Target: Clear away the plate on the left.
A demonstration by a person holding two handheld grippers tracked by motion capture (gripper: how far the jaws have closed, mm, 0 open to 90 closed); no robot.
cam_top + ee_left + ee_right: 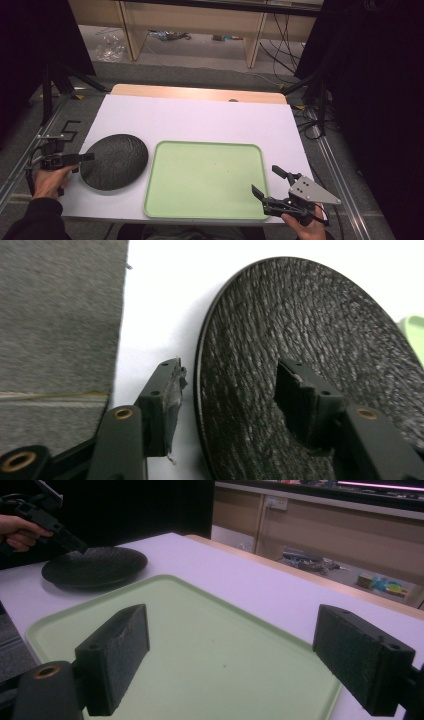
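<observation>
Left gripper view: my left gripper point(227, 395) open, jaws straddling black plate point(310, 365) rim at plate's 9 o'clock; shallow bite risks slip. Right gripper point(272, 181) open, idle at green tray point(200, 175) 4 o'clock corner.

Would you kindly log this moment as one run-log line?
left hand-held gripper: open, straddling black plate rim | right hand-held gripper: open, over green tray corner | tray: empty | plate: on table, left of tray
</observation>
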